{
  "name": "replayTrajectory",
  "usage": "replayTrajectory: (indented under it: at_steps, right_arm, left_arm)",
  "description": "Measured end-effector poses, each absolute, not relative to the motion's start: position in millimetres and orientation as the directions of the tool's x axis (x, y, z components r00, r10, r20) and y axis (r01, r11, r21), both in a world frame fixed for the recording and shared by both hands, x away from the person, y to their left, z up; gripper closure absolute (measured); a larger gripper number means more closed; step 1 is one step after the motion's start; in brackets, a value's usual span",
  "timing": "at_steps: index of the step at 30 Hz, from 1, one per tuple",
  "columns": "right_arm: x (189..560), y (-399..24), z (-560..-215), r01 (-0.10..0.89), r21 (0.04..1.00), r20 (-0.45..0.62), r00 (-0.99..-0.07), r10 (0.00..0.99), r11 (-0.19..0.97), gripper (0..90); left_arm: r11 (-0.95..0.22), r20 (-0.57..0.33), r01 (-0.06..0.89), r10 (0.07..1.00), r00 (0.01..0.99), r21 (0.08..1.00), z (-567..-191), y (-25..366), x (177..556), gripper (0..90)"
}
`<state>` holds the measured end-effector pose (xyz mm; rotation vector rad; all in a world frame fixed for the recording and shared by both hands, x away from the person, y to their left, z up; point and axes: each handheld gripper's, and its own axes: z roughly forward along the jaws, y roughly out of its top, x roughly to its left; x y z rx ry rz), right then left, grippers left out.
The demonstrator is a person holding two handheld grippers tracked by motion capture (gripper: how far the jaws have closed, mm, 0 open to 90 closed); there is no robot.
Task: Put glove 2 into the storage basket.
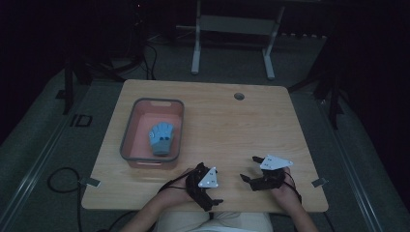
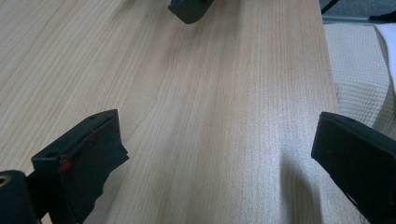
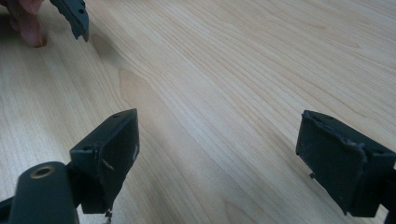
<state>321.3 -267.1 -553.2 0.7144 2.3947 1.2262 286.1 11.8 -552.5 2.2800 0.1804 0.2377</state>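
Glove [image 1: 160,137], blue, lies in the pink bin [image 1: 127,130] on the left of the table [image 1: 232,125], well apart from both grippers. Left gripper [image 1: 218,200] and right gripper [image 1: 248,168] rest near the front edge, jaws wide open, holding nothing.

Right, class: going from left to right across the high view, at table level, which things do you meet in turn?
Grey basin with the blue glove lying in it → left gripper → right gripper, both held low near the table's front edge.
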Motion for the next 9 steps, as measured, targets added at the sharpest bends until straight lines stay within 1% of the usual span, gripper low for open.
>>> replayTrajectory:
  at_steps: [9]
  right_arm:
    - [321.7,-267.5,-552.9,0.276,0.827,-0.076,-0.809,0.583,0.49,13.5]
  left_arm:
    - [-0.651,0.109,0.055,0.209,0.972,0.757,-552.8,13.2,285.5,2.0]
